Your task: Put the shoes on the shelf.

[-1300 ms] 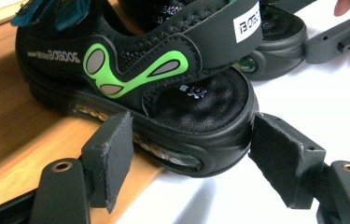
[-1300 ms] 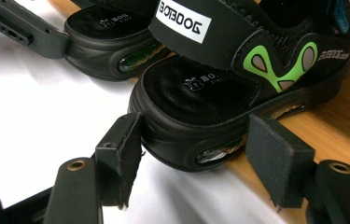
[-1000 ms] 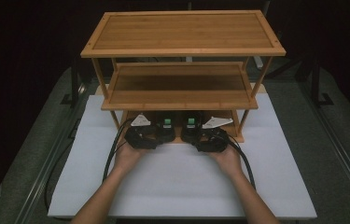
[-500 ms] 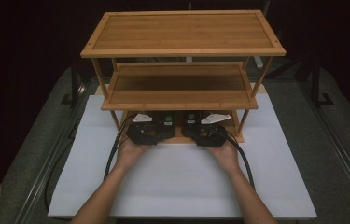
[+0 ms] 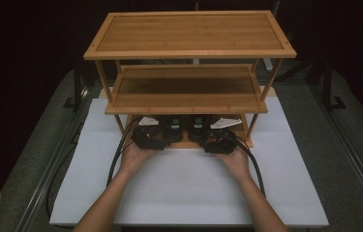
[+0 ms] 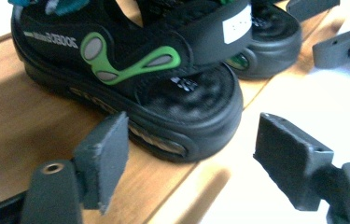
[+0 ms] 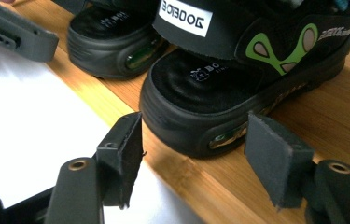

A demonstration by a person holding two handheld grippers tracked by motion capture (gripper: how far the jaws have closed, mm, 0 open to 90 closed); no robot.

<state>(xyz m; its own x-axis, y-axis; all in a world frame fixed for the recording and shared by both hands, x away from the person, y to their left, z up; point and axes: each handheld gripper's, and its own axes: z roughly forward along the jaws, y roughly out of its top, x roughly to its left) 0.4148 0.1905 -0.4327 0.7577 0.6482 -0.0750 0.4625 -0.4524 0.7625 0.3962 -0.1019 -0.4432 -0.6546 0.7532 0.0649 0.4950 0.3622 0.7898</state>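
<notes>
Two bare forearms rise from the bottom edge of the high view toward frame centre, each hand gripping a black claw side by side. The left claw (image 5: 156, 134) sits left of centre, its jaws just opened wider and parted with nothing pressed. The right claw (image 5: 218, 137) mirrors it, jaws apart.

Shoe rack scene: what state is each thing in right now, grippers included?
Left sandal: upright on the bottom shelf, heel outward, not gripped.
Right sandal: upright beside it, heel outward, not gripped.
Left gripper: open, jaws just widened, pads clear of the heel.
Right gripper: open, pads either side of the heel, not pressing.
Rack: standing, upper two shelves bare.
</notes>
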